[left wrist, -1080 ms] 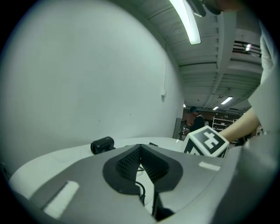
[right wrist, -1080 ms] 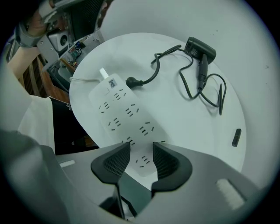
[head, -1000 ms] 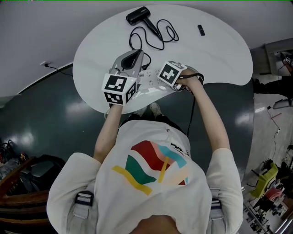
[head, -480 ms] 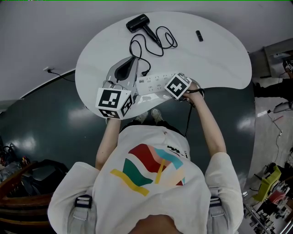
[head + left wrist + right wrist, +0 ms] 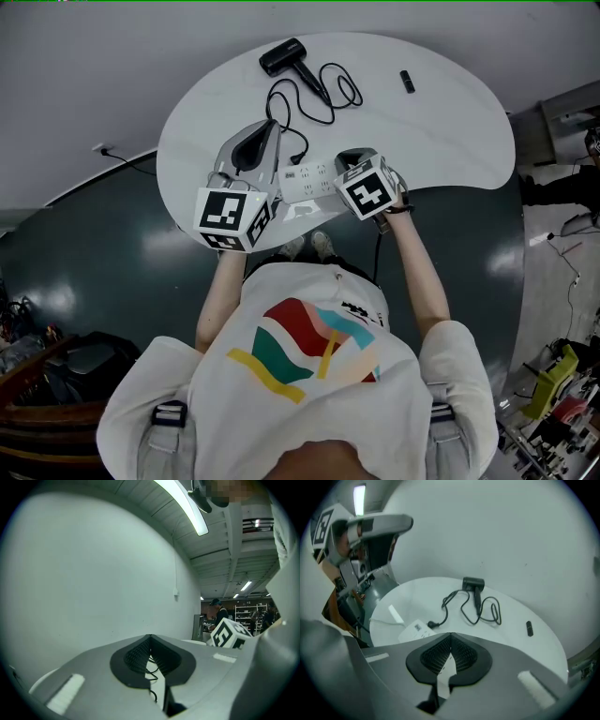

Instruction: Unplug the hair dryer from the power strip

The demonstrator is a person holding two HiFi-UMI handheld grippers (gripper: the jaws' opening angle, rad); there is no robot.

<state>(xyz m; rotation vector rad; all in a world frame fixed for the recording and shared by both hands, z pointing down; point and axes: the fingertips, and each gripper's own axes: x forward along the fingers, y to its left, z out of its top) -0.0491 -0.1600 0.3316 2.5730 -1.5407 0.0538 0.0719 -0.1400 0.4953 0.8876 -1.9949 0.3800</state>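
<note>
The left tongs (image 5: 150,638) are pressed together, with nothing pinched between the pads; only a short stretch of black cord is seen through the slit behind them. They are held above the left part of the bench (image 5: 450,141), pointed almost level towards the far wall.

The right tongs (image 5: 451,637) are tilted steeply down over the near edge of the bench, above the right end of the power strip (image 5: 307,178). Their jaws have just been closing and are now brought together at the tips. Nothing is gripped; a piece of the white strip is seen below, through the gap under the pads.

The hair dryer (image 5: 284,54) is laid at the far edge of the bench, well apart from both tongs. Its cord (image 5: 323,92) is looped loosely towards the middle of the bench. The plug (image 5: 432,624) is seen lying flat on the bench just beside the far side of the power strip, not seated in a socket. A small dark object (image 5: 407,82) is left near the far right edge.
</note>
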